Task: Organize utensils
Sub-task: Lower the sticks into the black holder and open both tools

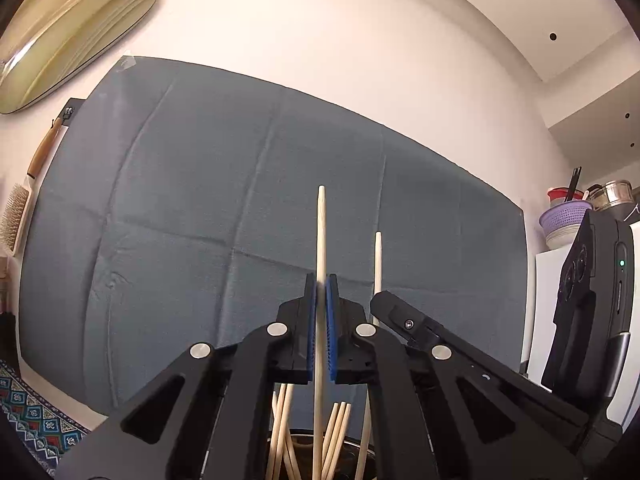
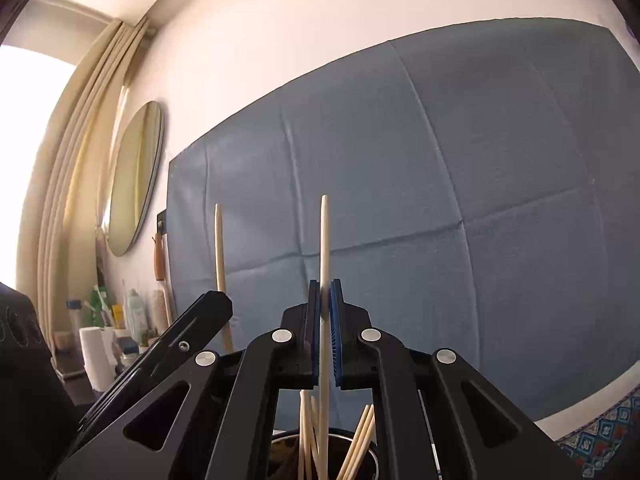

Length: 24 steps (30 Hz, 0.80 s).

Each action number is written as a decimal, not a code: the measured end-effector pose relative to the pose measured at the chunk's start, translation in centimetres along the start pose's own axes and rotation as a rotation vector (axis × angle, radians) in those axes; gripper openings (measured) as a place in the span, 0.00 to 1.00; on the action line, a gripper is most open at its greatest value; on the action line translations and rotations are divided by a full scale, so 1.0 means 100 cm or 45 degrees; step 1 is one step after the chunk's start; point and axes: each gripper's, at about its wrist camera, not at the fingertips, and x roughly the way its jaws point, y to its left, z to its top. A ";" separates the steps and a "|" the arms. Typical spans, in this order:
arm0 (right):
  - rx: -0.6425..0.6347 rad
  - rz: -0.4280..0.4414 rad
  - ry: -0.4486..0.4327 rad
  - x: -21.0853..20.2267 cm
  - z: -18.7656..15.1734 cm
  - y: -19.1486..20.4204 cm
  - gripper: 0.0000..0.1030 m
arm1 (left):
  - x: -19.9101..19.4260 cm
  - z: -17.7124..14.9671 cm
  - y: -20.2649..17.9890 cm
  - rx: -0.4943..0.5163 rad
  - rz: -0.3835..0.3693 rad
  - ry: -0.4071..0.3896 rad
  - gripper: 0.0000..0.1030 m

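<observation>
- Nearest the left wrist camera, the left gripper (image 1: 321, 292) has its blue pads pressed on a pale wooden chopstick (image 1: 321, 236), which stands upright, its tip above the jaws.
- Directly below sits a dark round holder (image 1: 352, 450) with more chopsticks (image 1: 338, 432) leaning inside it.
- The right gripper (image 2: 325, 294) likewise clamps a second chopstick (image 2: 325, 240), also upright, over the same holder (image 2: 370, 454).
- Each held stick's long axis runs vertically, lower end aimed into the holder's mouth; both hands seem equally near.
- The coming move is probably straight down, then release.
</observation>
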 end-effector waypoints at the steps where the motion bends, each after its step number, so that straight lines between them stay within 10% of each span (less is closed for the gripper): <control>1: 0.008 -0.001 0.002 0.000 -0.002 -0.002 0.05 | 0.001 -0.002 0.002 -0.005 0.008 0.007 0.05; 12: 0.045 -0.036 0.031 0.001 -0.006 -0.013 0.09 | 0.012 -0.021 0.017 -0.047 0.066 0.134 0.05; 14: 0.056 -0.039 0.036 0.000 -0.004 -0.015 0.11 | 0.013 -0.021 0.019 -0.027 0.098 0.156 0.19; 15: 0.070 -0.041 0.030 -0.001 -0.003 -0.017 0.18 | 0.013 -0.020 0.021 -0.031 0.106 0.165 0.25; 17: 0.104 -0.062 -0.005 -0.006 -0.001 -0.020 0.60 | 0.013 -0.018 0.026 -0.052 0.126 0.184 0.53; 24: 0.119 -0.178 -0.176 -0.031 0.013 -0.028 0.87 | 0.010 -0.009 0.029 -0.034 0.145 0.174 0.88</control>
